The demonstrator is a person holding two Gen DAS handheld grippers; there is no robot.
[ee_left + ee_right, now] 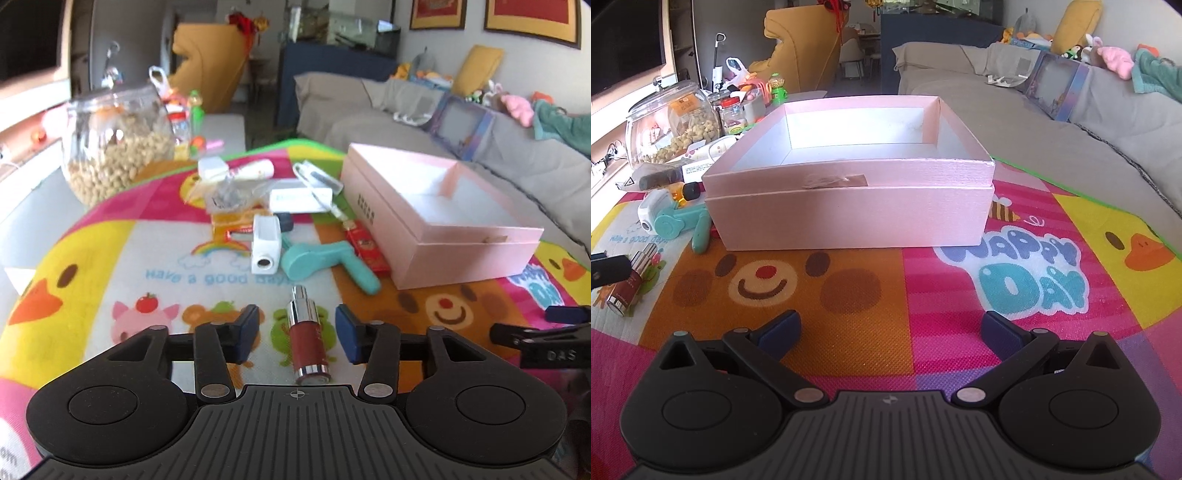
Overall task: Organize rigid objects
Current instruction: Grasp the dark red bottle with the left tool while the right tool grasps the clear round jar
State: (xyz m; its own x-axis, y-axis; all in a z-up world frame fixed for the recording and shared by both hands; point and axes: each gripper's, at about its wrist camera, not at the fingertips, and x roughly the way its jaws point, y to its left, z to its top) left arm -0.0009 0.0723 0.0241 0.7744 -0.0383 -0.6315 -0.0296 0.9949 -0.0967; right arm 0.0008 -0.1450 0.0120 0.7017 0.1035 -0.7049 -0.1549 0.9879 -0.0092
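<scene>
Cartoon mat (110, 236), red bottle (308, 341) nozzle pointing away

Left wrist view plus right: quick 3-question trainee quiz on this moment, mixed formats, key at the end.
1. True or false: the left tool is shut on the red bottle.
2. Multiple choice: the pink box holds A) the red bottle, B) the teal tool, C) nothing visible.
3. Short answer: which item lies between the white charger and the pink box?

Key
1. False. Its fingers stand open on either side of the bottle, which lies on the mat.
2. C.
3. The teal handled gadget.
The right tool is open over bare mat.
</scene>
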